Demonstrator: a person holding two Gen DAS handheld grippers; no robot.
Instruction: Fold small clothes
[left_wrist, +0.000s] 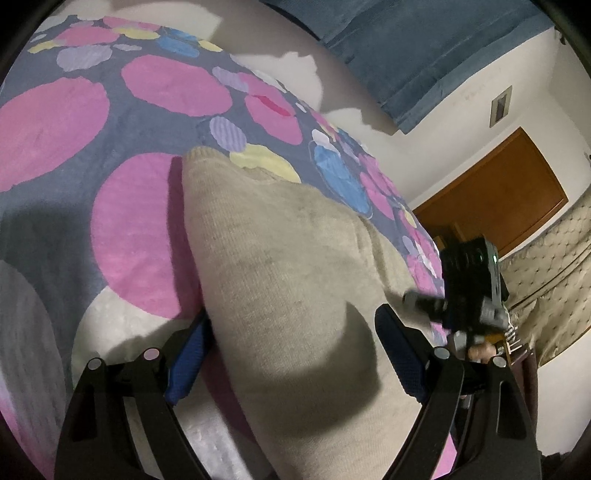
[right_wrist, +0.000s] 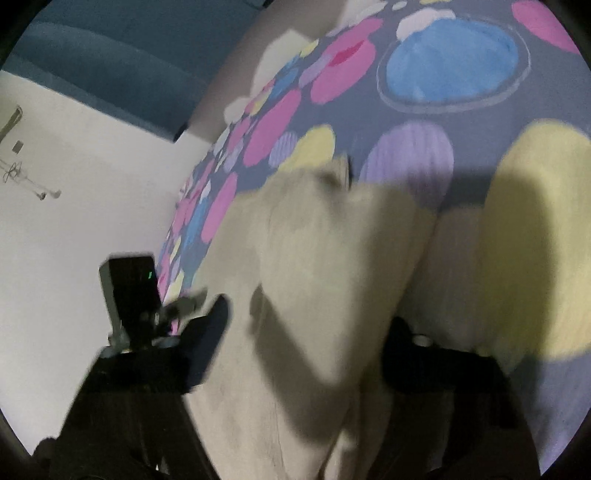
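Observation:
A beige knit garment (left_wrist: 280, 258) lies on a grey bedspread (left_wrist: 155, 114) printed with pink, blue and yellow circles. My left gripper (left_wrist: 291, 343) stands open and wide over the garment's near part. Its left finger sits at the fabric's edge and its right finger rests on top. In the blurred right wrist view the same garment (right_wrist: 332, 258) bulges up between the fingers of my right gripper (right_wrist: 306, 332). Its jaws stand apart, and a fold of cloth partly hides the right finger. Each view shows the other gripper's body beside the garment.
The bedspread (right_wrist: 354, 122) runs on beyond the garment in both views. A white wall (right_wrist: 92, 166), a blue curtain (left_wrist: 424, 55) and a brown wooden door (left_wrist: 498, 192) stand past the bed. Quilted beige fabric (left_wrist: 554, 258) hangs at the right.

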